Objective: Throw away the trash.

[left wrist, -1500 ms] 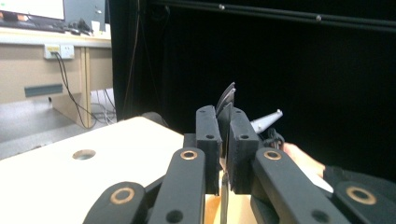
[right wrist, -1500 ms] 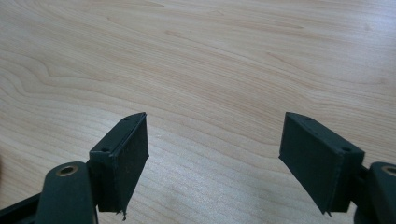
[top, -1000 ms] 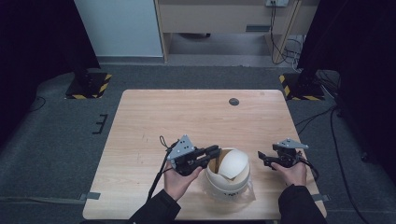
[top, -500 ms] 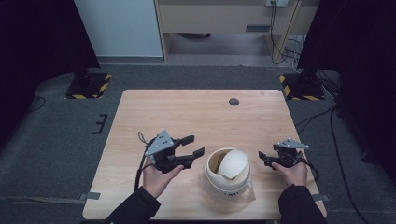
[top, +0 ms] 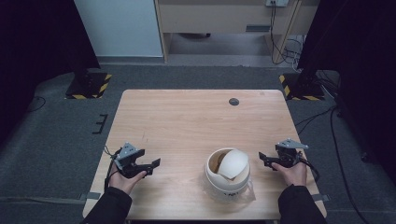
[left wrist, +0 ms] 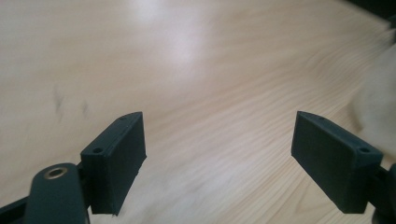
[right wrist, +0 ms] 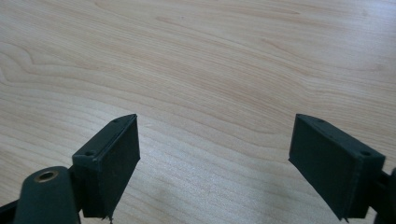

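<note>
White container [top: 228, 175] between both tools, contents unclear, left tool [top: 150, 166] and right tool [top: 264, 158] gaping, empty.

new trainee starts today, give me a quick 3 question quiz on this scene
1. True or false: the left tongs are clamped on the white bin.
2. What does the white bin stand on? A) the grey floor B) the wooden table C) a shelf
3. Fill in: the right tongs have their jaws ____, with bare wood between them.

Key: 1 false, they sit apart from it at the table's left, jaws wide. 2 B, near the front edge, between the two hands. 3 open.
</note>
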`<state>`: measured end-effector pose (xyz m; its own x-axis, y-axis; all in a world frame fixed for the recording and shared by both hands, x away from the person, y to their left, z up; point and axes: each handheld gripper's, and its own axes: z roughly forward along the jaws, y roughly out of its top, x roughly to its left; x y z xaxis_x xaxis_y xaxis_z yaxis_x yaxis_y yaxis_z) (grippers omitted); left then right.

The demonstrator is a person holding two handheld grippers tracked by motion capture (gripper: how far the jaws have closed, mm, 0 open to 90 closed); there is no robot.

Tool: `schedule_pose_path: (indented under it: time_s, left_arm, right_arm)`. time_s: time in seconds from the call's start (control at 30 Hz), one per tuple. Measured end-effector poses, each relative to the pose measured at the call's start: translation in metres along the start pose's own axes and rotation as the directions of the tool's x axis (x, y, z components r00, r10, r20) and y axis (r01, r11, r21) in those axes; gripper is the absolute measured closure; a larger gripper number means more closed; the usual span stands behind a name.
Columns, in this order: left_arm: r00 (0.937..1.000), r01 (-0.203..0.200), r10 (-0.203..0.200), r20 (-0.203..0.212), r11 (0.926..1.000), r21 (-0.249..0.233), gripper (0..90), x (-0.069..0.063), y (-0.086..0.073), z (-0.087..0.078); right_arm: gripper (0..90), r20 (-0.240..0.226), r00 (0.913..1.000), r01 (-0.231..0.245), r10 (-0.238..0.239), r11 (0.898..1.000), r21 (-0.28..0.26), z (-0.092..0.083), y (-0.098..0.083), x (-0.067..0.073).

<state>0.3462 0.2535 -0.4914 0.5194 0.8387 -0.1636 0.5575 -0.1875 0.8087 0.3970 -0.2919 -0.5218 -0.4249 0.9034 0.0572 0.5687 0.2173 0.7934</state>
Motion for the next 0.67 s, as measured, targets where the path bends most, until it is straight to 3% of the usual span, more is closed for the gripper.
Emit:
schedule_pose_path:
  time_s: [0.07, 0.13, 0.17, 0.23, 0.43, 0.67]
  left_arm:
    - [0.9997, 0.002, -0.001, -0.024, 0.9992, 0.040, 15.6, 0.005, -0.004, 0.002]
    - [0.9995, -0.004, 0.005, -0.032, 0.9989, 0.046, 15.3, 0.006, -0.006, 0.004]
    - [0.9982, -0.019, 0.024, -0.055, 0.9957, 0.091, 15.0, 0.010, -0.010, 0.009]
    - [0.9978, -0.017, 0.024, -0.062, 0.9927, 0.119, 14.7, 0.013, -0.011, 0.012]
    - [0.9943, -0.046, 0.060, -0.088, 0.9861, 0.160, 12.8, 0.022, -0.013, 0.020]
    - [0.9925, -0.049, 0.072, -0.099, 0.9739, 0.222, 11.7, 0.027, -0.018, 0.025]
  right_arm:
    - [14.9, 0.005, 1.0000, -0.001, 0.001, 1.000, 0.005, 0.001, 0.000, 0.000]
    - [14.3, 0.007, 1.0000, 0.002, -0.002, 1.000, 0.004, 0.001, 0.000, -0.001]
    - [13.3, 0.012, 0.9999, 0.001, -0.001, 1.000, 0.010, 0.001, 0.000, -0.002]
    - [12.8, 0.017, 0.9998, -0.001, 0.000, 1.000, 0.015, 0.001, -0.001, -0.003]
    - [12.1, 0.039, 0.9992, -0.009, 0.007, 0.998, 0.055, 0.003, -0.004, -0.009]
    - [12.0, 0.048, 0.9988, -0.013, 0.009, 0.997, 0.076, 0.005, -0.007, -0.012]
